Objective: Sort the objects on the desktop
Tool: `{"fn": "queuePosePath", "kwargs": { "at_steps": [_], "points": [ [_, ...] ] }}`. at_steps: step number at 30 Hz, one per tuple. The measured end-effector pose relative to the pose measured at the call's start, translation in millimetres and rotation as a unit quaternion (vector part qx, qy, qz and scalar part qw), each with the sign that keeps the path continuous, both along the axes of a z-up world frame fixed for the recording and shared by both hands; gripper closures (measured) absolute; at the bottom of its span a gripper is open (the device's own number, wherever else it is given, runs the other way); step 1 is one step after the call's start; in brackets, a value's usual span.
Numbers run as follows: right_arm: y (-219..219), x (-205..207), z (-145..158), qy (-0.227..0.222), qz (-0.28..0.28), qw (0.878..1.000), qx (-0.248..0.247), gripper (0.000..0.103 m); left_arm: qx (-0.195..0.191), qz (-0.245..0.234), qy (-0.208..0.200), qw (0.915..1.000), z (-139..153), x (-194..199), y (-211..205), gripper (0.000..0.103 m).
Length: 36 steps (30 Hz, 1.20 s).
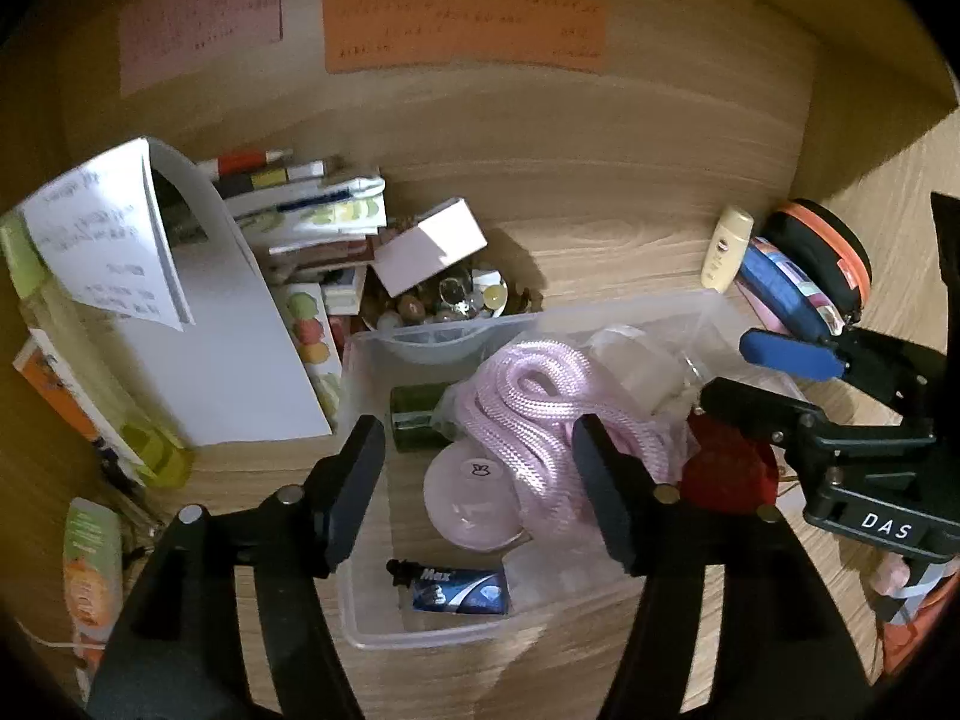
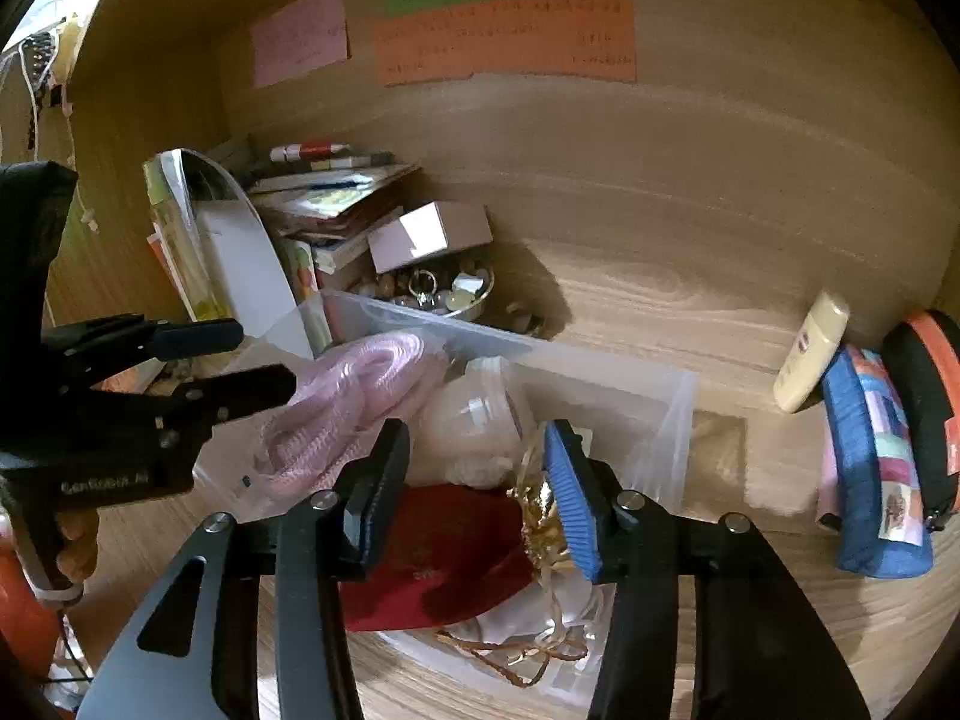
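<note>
Here, view by view.
Left wrist view: left hand-held gripper point(image 1: 480, 492) spread apart, empty, above the clear plastic bin point(image 1: 372, 612) on the wood-grain tabletop point(image 1: 630, 240); braided pink rope point(image 1: 528, 396) coiled inside.
Right wrist view: right hand-held gripper point(image 2: 474, 498) apart, empty, over a red velvet pouch point(image 2: 444, 558); blue pencil case point(image 2: 870, 468) lying lengthwise, front to back.

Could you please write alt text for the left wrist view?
The open left gripper hovers over a clear plastic bin holding pink rope, a pink round case and a blue Max box. The right gripper reaches in from the right.
</note>
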State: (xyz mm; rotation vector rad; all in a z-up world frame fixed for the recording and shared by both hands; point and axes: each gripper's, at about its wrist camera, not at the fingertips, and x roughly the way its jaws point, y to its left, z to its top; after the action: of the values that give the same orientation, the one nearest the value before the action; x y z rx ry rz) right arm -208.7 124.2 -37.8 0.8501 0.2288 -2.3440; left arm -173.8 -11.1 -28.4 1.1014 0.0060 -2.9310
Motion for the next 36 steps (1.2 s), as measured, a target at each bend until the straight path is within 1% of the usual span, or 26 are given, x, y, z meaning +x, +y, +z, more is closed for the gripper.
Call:
{"fn": "queuePosePath", "kwargs": {
  "at_steps": [2,4,8,10,11,14,16,18,22,27,29,30,31,36],
  "points": [
    [1,4,4,0.012,-0.003,1.0,0.004,0.055,-0.007,0.002,0.006,1.0,4,4,2,0.034],
    [1,9,8,0.021,0.0,1.0,0.01,0.048,-0.005,0.002,0.013,0.9999,8,10,1,0.031],
    [4,20,17,0.046,-0.002,0.999,0.016,0.041,-0.005,0.006,0.025,0.9997,16,19,2,0.025],
    [7,26,21,0.055,-0.006,0.998,0.017,0.033,-0.007,0.008,0.032,0.9994,20,25,3,0.02],
    [9,29,23,0.06,-0.007,0.998,0.017,0.032,-0.007,0.008,0.035,0.9993,21,28,4,0.015],
    [14,38,29,0.07,-0.011,0.997,0.017,0.029,-0.016,0.017,0.047,0.9987,28,38,5,0.011],
    [17,43,32,0.075,-0.014,0.997,0.015,0.022,-0.016,0.02,0.051,0.9984,32,46,5,0.009],
    [21,51,37,0.084,-0.018,0.996,0.014,0.021,-0.017,0.024,0.054,0.9981,35,54,5,0.005],
    [29,70,47,0.099,-0.022,0.995,0.004,0.021,-0.016,0.034,0.061,0.9974,41,73,3,0.005],
    [41,95,53,0.097,-0.026,0.995,-0.018,0.019,-0.01,0.043,0.067,0.9968,43,98,5,0.004],
    [43,106,53,0.104,-0.034,0.994,-0.017,0.013,-0.012,0.048,0.07,0.9963,42,107,6,0.004],
    [45,113,53,0.108,-0.038,0.993,-0.015,0.006,-0.013,0.051,0.072,0.996,42,112,7,0.004],
    [46,121,53,0.117,-0.044,0.992,-0.014,0.003,-0.013,0.054,0.074,0.9957,42,117,8,0.004],
    [51,151,56,0.147,-0.061,0.987,-0.014,0.001,-0.006,0.063,0.082,0.9946,40,143,10,0.004]
  ]
}}
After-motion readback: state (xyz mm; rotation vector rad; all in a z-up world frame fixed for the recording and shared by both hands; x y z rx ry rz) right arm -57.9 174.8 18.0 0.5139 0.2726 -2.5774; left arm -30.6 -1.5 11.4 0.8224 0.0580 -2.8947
